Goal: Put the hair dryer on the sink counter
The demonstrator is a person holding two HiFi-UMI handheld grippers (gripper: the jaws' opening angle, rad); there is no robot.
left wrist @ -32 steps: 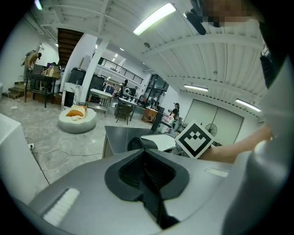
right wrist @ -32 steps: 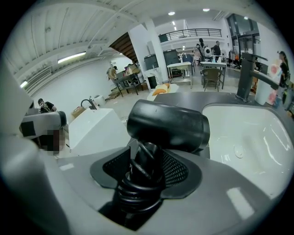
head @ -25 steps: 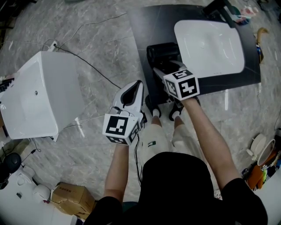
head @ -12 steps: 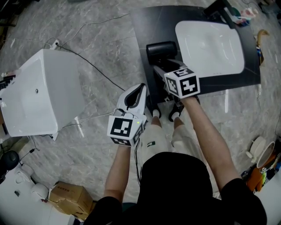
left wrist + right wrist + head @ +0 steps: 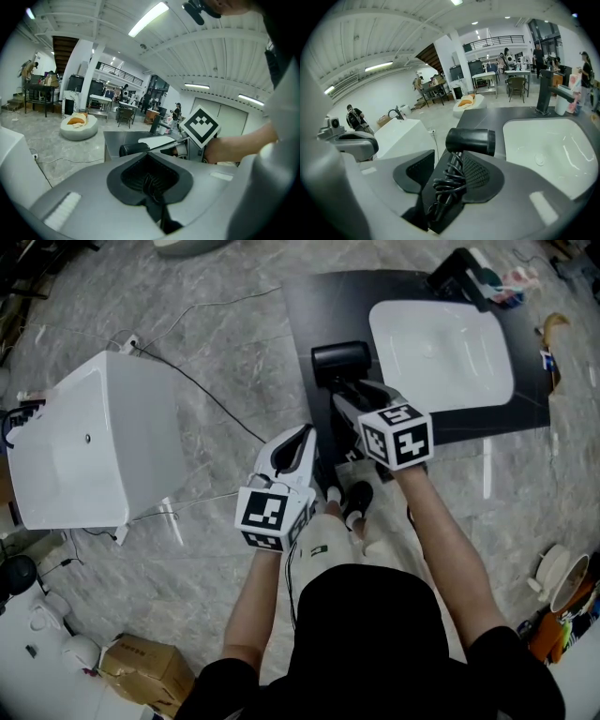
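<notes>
The black hair dryer [image 5: 340,360] lies on the dark sink counter [image 5: 305,310], just left of the white basin [image 5: 441,343]. My right gripper [image 5: 353,401] reaches over the counter's front edge. The dryer's handle and coiled cord [image 5: 449,180] lie between its closing jaws, and a gap shows beside the left pad. In the right gripper view the dryer's barrel [image 5: 471,140] lies crosswise just past the jaw tips. My left gripper [image 5: 292,442] hangs off the counter above the floor, shut and empty. Its view shows the dryer [image 5: 133,149] ahead of it.
A black faucet [image 5: 459,273] and small bottles stand at the counter's back. A large white tub [image 5: 94,446] sits on the marble floor to the left, with a cable [image 5: 211,399] trailing from it. A cardboard box [image 5: 141,667] lies at the lower left.
The left gripper has drifted right, closer to the counter's front edge. The dryer stays on the counter and the right gripper stays over its handle.
</notes>
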